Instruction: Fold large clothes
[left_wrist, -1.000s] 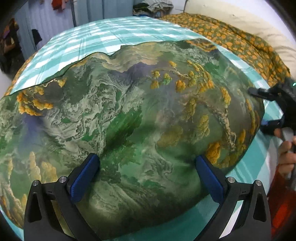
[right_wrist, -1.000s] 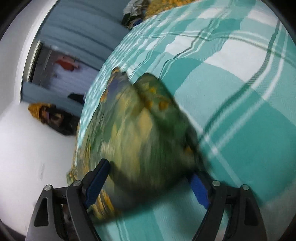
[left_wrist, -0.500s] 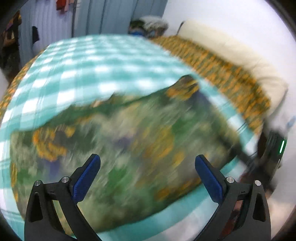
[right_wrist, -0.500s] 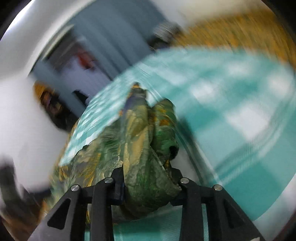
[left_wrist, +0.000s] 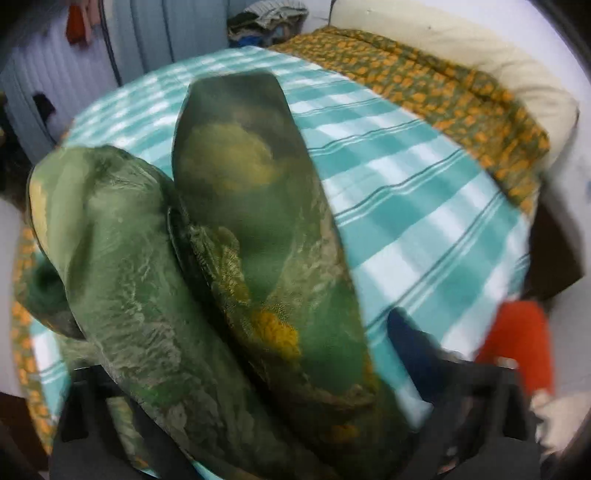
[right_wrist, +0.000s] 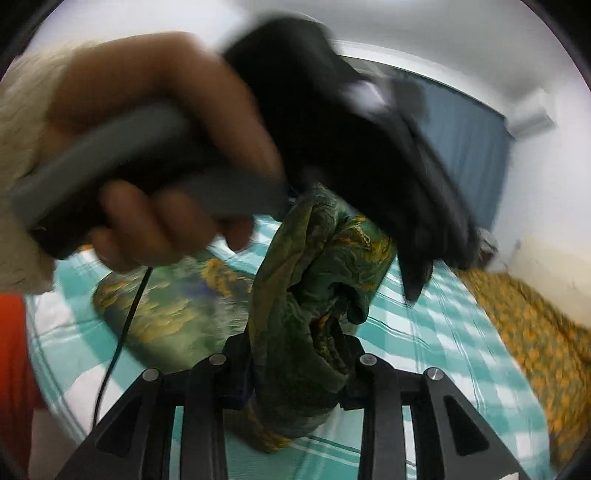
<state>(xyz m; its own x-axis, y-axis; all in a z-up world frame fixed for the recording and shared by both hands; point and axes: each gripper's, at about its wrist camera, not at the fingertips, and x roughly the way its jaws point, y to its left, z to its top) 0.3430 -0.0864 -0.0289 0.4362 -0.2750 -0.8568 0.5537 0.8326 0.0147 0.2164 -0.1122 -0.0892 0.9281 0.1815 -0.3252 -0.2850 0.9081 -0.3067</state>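
- A bed (left_wrist: 424, 206) covered by a teal checked sheet was seen, with an orange-flowered blanket (left_wrist: 443, 88) along its far right.
- The green printed garment (right_wrist: 306, 295) was lifted off the bed, bunched between both grippers.
- The right hand-held gripper (right_wrist: 295, 373) was clamped narrowly on a fold.
- The left hand-held gripper (left_wrist: 258, 424) was closing, cloth between its jaws.
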